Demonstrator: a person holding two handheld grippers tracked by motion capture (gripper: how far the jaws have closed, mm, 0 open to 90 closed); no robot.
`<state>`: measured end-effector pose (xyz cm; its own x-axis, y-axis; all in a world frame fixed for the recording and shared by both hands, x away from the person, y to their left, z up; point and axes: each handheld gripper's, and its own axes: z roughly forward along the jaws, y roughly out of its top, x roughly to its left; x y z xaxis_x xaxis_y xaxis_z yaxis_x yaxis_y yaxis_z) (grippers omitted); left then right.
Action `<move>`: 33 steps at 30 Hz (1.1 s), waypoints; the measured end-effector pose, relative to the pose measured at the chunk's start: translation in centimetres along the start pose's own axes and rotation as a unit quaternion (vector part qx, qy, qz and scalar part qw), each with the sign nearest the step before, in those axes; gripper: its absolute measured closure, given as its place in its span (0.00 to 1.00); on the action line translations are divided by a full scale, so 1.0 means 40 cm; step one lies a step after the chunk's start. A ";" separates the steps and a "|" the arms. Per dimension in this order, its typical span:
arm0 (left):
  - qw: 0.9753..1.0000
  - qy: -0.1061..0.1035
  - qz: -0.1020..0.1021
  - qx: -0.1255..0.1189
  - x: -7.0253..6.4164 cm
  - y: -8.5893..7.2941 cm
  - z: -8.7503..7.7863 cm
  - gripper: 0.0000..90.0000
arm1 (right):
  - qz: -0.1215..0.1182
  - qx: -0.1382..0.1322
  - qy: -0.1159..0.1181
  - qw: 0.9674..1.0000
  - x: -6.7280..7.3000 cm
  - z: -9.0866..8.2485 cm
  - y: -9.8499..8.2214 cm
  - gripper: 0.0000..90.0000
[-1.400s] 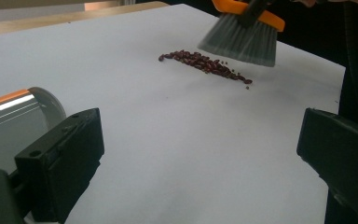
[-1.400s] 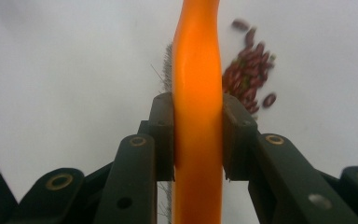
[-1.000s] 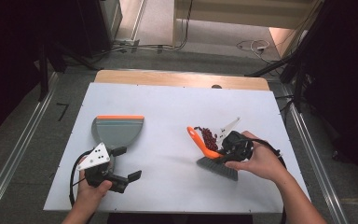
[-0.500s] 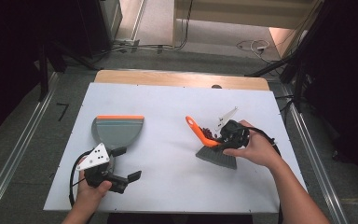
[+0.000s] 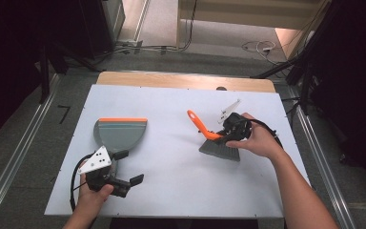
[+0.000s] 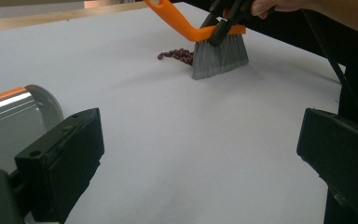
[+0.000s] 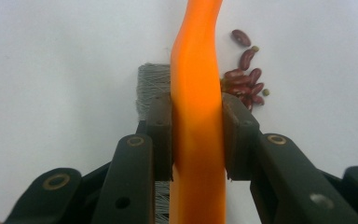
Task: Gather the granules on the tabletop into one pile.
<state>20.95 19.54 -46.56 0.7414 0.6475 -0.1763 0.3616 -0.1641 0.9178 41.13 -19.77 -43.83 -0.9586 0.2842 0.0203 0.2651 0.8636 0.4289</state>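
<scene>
A grey dustpan (image 5: 120, 132) with an orange lip lies at the table's left; its rim shows in the left gripper view (image 6: 14, 116). Just on the near side of the dustpan, my left gripper (image 5: 124, 183) is open with nothing between its fingers (image 6: 60, 158). At the right, my right gripper (image 5: 228, 131) is shut on the orange handle (image 7: 198, 70) of a small brush (image 5: 219, 149). The brush's grey bristles (image 6: 219, 53) rest on the table. A small heap of dark red beans (image 7: 244, 84) lies against the bristles (image 6: 177, 54).
The white tabletop (image 5: 171, 105) has open room between the dustpan and the brush. A wooden strip (image 5: 181, 80) runs along the far edge. Beyond it are dark floor and cables (image 5: 257, 46). Metal rails flank the table on both sides.
My right gripper has moved the brush a little farther from the person and slightly left, so the bristles now cover the beans in the high view. The left gripper has stayed put.
</scene>
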 end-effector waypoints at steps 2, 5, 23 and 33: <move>1.000 0.000 0.001 0.001 0.000 0.000 0.000 0.01 | 0.002 0.002 -0.004 1.000 -0.006 0.000 0.005 0.75; 1.000 0.000 0.001 0.000 0.000 0.000 0.000 0.02 | 0.002 0.000 -0.012 1.000 -0.016 0.000 0.013 0.75; 1.000 0.001 0.000 0.001 0.002 -0.001 -0.001 0.02 | 0.000 -0.020 -0.017 1.000 -0.067 0.011 0.030 0.75; 1.000 0.001 0.001 0.001 0.001 -0.001 0.000 0.02 | 0.003 -0.031 -0.027 0.999 -0.083 0.010 0.026 0.74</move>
<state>20.97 19.59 -46.60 0.7411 0.6484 -0.1744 0.3620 -0.1671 0.9171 44.62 -19.64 -43.83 -0.9497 0.3123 -0.0250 0.2617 0.8347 0.4846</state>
